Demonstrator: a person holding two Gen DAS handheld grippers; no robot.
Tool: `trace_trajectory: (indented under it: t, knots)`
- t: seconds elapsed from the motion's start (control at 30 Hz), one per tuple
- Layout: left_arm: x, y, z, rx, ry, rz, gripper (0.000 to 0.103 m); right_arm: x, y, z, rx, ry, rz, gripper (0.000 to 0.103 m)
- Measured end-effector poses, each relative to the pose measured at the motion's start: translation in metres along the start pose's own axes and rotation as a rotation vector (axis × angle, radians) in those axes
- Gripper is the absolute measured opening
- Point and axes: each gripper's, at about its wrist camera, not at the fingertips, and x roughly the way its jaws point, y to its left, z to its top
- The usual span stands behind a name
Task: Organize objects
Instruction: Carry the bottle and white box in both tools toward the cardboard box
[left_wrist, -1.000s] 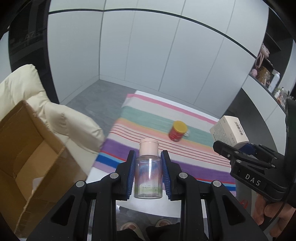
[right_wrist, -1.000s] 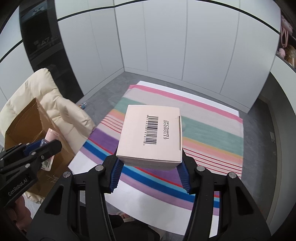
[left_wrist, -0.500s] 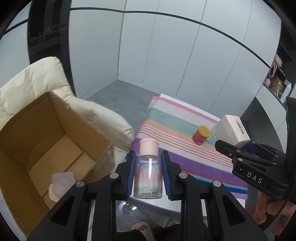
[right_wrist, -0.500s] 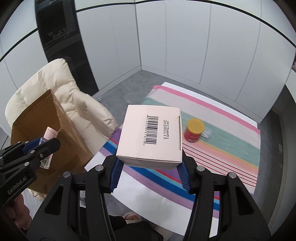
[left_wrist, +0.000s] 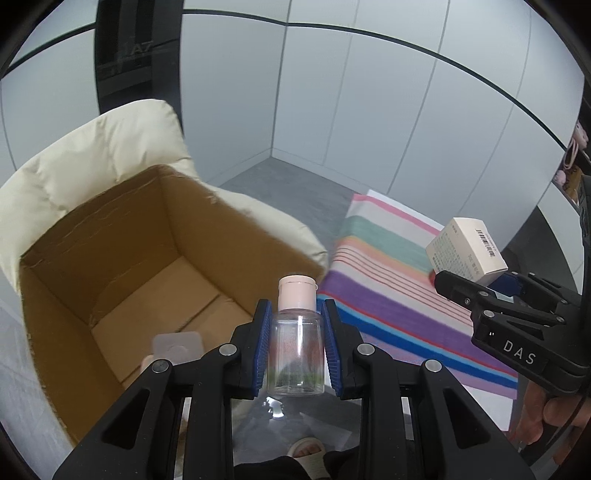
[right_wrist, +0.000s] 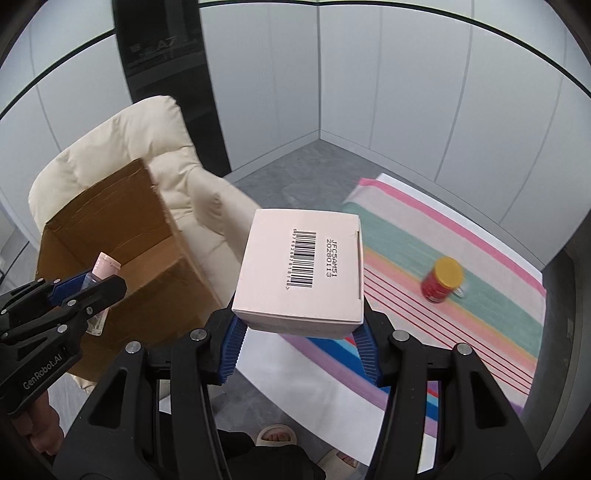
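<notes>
The left gripper (left_wrist: 295, 347) is clamped on a clear bottle (left_wrist: 295, 360) with a pale pink cap, its blue pads pressed against both sides of the body. The bottle stands upright between the fingers, held at the near right edge of the open cardboard box (left_wrist: 110, 266), not yet inside it. The box sits on a cream padded chair (left_wrist: 92, 155), whose back rises behind it.

Only the left wrist view looks down into the box: on its floor, at the near side, lies a small clear-lidded container (left_wrist: 177, 345), partly hidden by the left gripper's frame. The right wrist view sees the box (right_wrist: 122, 236) only from outside, right of its front wall, so the contents stay hidden there.

The right gripper (right_wrist: 299, 332) is closed on a white carton (right_wrist: 301, 273) with a barcode on its top face, gripped at the lower sides and held to the right of the box, above the edge of the striped cloth (right_wrist: 461, 295). In the left wrist view the same carton (left_wrist: 467, 251) appears small, far right of the box.

Only the right wrist view shows a red jar (right_wrist: 441, 280) with a yellow lid standing on the striped cloth, well right of the box; it is slightly blurred. The cloth covers a white desk (right_wrist: 314, 384). Both views catch slippered feet (right_wrist: 277, 437) on the floor below
</notes>
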Motion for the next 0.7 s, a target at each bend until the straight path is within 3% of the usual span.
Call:
trace_trajectory:
  t: [0.7]
  knots:
    - [-0.022,0.078,-0.017,-0.083,-0.012,0.135,0.028,0.013,0.095,0.011,-0.154,-0.001,0.099,0.055]
